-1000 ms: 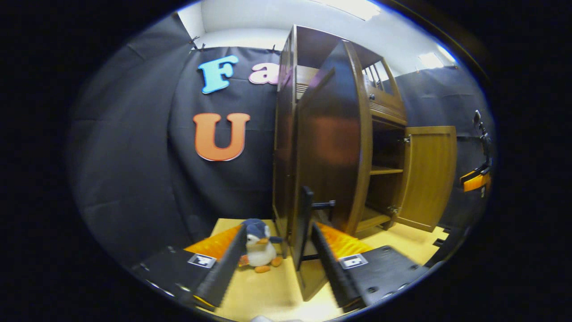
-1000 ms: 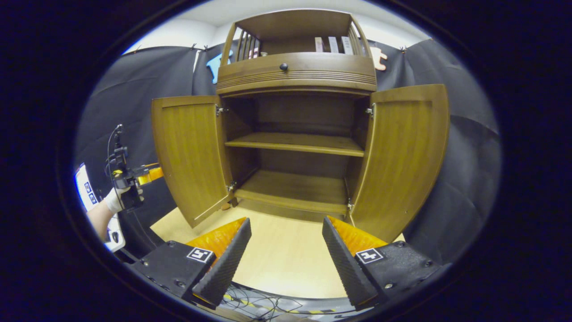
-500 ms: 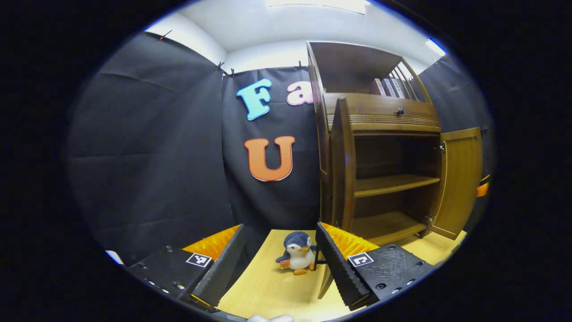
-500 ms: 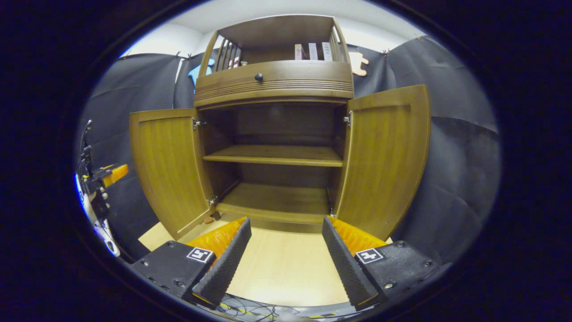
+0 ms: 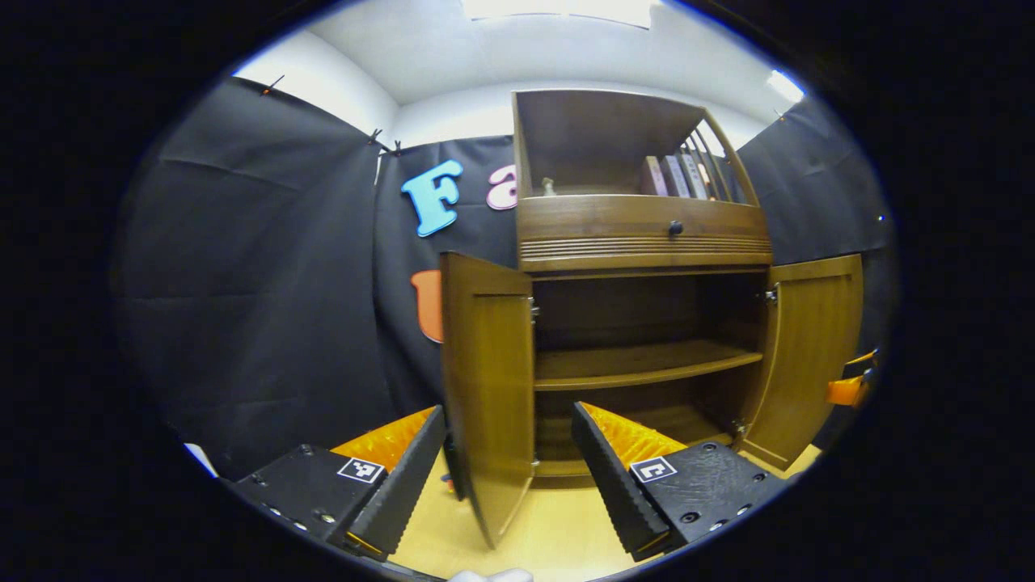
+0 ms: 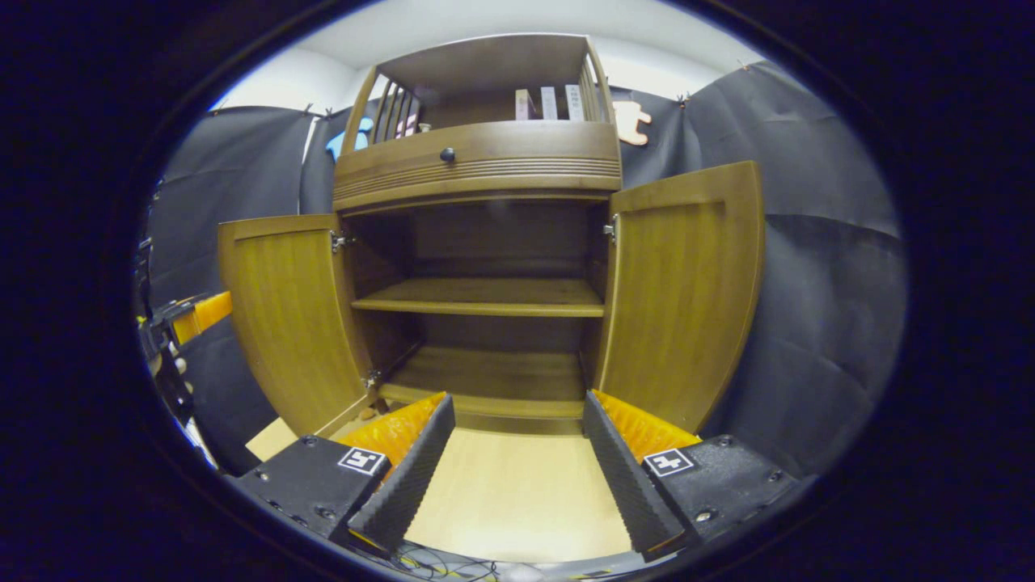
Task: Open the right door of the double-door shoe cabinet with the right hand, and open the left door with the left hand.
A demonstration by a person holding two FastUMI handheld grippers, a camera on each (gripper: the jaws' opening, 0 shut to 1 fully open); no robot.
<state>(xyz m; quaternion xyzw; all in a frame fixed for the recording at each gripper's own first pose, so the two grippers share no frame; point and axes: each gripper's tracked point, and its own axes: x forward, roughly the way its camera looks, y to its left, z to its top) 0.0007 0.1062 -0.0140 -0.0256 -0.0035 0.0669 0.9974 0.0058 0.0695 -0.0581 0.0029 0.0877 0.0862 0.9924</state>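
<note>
shoe cabinet [image 6: 485,174] dead ahead, left door [image 6: 287,315] and right door [image 6: 683,291] both swung wide, bare shelf [image 6: 485,297] inside, maybe books up top, right gripper [image 6: 517,477] and left gripper [image 5: 509,477] out front, both spread, holding nothing

I am seeing both shelves [image 6: 485,297] lying bare between the swung-out left door [image 6: 287,319] and right door [image 6: 683,283]; the left door's edge [image 5: 489,404] is standing between my left gripper's [image 5: 509,477] fingers.

Black cloth wall [image 5: 267,307] hangs behind and to both sides of the pale wooden floor [image 6: 517,493]; above the cloth, a white ceiling [image 5: 485,48] with bright light panels [image 5: 558,8].
</note>
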